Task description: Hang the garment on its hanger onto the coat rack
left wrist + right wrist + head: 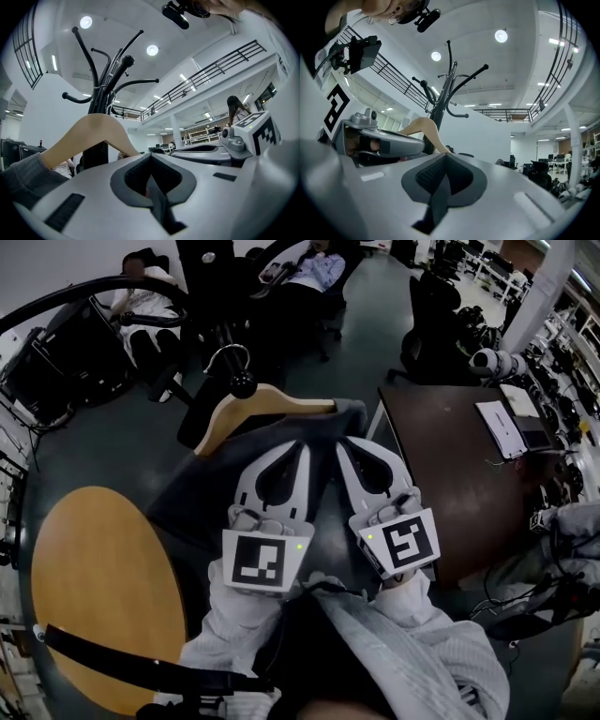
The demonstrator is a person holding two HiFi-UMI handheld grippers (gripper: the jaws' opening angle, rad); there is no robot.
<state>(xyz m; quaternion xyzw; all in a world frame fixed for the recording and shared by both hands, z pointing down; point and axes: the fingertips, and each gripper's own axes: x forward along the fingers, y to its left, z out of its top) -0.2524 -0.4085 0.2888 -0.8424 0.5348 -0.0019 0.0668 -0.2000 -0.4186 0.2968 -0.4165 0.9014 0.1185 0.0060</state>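
A wooden hanger [267,404] carries a dark grey garment [202,493], which spreads below both grippers. Its metal hook [230,357] sits right at a knobbed arm [242,382] of the black coat rack [101,84]; whether it rests on that arm I cannot tell. My left gripper [301,445] and right gripper [343,441] lie side by side, jaws closed, tips against the garment just under the hanger's right arm. Pinched fabric does not show. In both gripper views the hanger [89,133] [423,129] rises just past the closed tips, in front of the rack [445,89].
A round wooden table [98,592] lies at lower left and a dark desk [450,474] with papers at right. Office chairs and seated people [141,296] are behind the rack. Grey floor lies around its base.
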